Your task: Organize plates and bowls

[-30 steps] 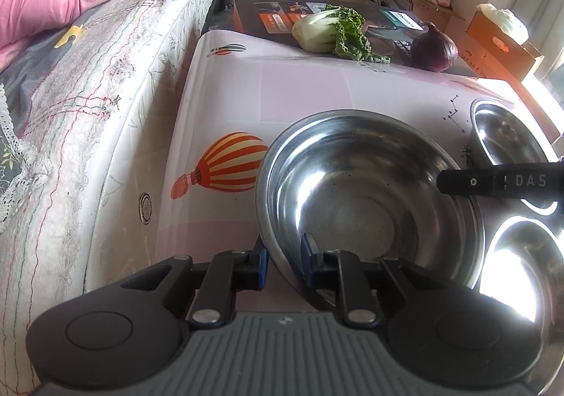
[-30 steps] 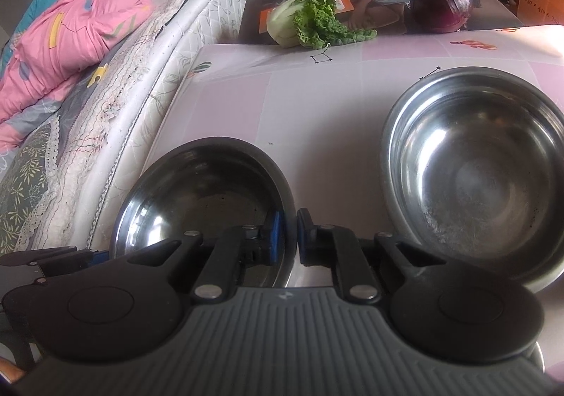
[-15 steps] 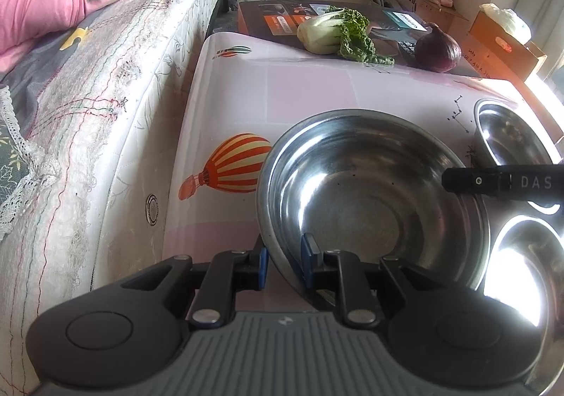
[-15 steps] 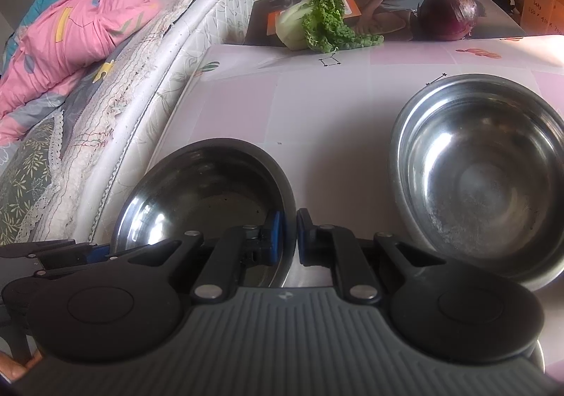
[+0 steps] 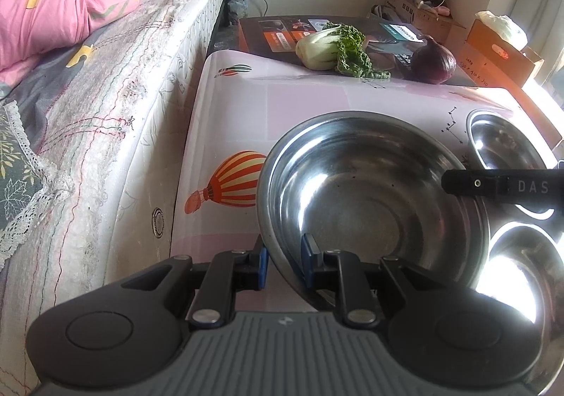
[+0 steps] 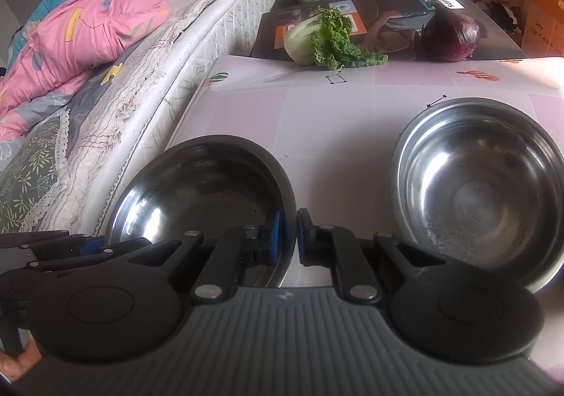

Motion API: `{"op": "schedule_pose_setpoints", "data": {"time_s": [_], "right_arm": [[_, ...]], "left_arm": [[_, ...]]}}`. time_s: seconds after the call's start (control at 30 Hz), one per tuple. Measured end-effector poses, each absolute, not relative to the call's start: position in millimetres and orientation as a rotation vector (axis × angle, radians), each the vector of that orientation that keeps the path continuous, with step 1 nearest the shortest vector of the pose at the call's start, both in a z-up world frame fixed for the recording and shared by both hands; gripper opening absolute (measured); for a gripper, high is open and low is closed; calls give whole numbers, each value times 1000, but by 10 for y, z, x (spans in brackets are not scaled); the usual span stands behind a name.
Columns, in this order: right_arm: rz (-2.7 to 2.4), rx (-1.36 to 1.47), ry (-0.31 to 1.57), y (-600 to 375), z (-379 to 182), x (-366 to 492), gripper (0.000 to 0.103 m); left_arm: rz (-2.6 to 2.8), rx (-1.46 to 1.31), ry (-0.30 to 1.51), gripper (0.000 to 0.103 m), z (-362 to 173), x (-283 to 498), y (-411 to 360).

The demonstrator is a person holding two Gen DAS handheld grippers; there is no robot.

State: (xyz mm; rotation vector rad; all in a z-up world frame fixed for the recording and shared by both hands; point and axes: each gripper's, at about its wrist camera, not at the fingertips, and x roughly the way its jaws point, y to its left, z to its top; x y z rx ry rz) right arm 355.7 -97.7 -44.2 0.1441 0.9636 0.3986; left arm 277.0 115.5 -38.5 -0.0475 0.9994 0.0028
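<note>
A large steel bowl (image 5: 373,198) is gripped at both sides. My left gripper (image 5: 283,260) is shut on its near-left rim. My right gripper (image 6: 287,233) is shut on its right rim; the same bowl (image 6: 201,191) shows dark in the right wrist view, and the right gripper's finger (image 5: 493,182) reaches in from the right in the left wrist view. A second steel bowl (image 6: 479,184) stands on the pink table (image 6: 317,114) to the right; it also shows in the left wrist view (image 5: 500,142). A third shiny bowl (image 5: 525,276) sits near right.
A bed with a white mattress (image 5: 116,107) and pink quilt (image 5: 53,4) runs along the table's left edge. A bok choy (image 6: 317,36) and a red onion (image 6: 451,38) lie on a dark box (image 6: 387,18) behind the table. Cardboard boxes (image 5: 500,47) stand far right.
Both grippers keep their hold on the large bowl. The views have shifted slightly, so the bowl and grippers have moved a little together, back from the table's far end.
</note>
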Motion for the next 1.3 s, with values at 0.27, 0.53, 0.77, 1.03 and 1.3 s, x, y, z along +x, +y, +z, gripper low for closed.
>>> {"op": "schedule_pose_setpoints", "data": {"time_s": [0.27,0.53,0.77,1.03,1.3], "right_arm": [[397,142,952,-1010,-382,3522,9],[399,145,935,-1070,-296,3475,9],[397,160,914,-1206,-183,3400,9],[382,199,872,-1587,14,3269,9],[307,257,827,-2357,119,3246,9]], "left_arm": [[0,-40,982,20,-305,2740,1124],[-2,-30,965,20,-199,2709,1060],[-7,-12,950,21,-75,2665,924],[-36,38,925,21,135,2668,549],[-107,89,902,21,222,2859,-153]]}}
